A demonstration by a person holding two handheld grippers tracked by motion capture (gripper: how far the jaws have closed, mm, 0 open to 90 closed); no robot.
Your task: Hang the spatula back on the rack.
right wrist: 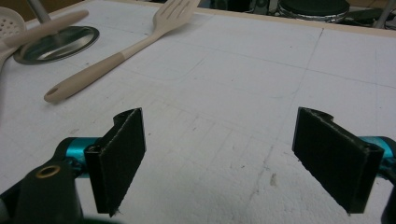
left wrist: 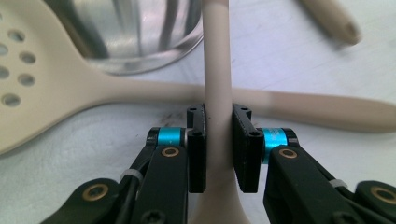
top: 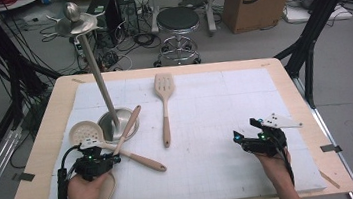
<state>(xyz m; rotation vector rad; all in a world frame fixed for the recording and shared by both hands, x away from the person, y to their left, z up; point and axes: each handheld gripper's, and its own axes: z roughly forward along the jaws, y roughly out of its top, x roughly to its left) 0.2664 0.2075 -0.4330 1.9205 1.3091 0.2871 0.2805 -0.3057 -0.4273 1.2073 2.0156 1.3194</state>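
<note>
At lower left, the beige silicone spoon's handle [left wrist: 217, 84] is clamped by the left gripper [left wrist: 218, 149]; at lower right, the right gripper [right wrist: 219, 161] is held wide open.

Matt, smooth beige plastic spoon handle [left wrist: 217, 93]; shiny metal stand base [left wrist: 135, 37] upper left; rough black claw pads [right wrist: 119, 154]; pale wooden bench [top: 51, 124].

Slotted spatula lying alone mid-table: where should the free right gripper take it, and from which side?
Grip the slotted spatula on its slim round handle, just behind the hanging-hole end nearest you, coming from above with the right gripper turned so its open jaws straddle the handle. It lies flat and apart from the other utensils; the wide head would likely slip.
</note>
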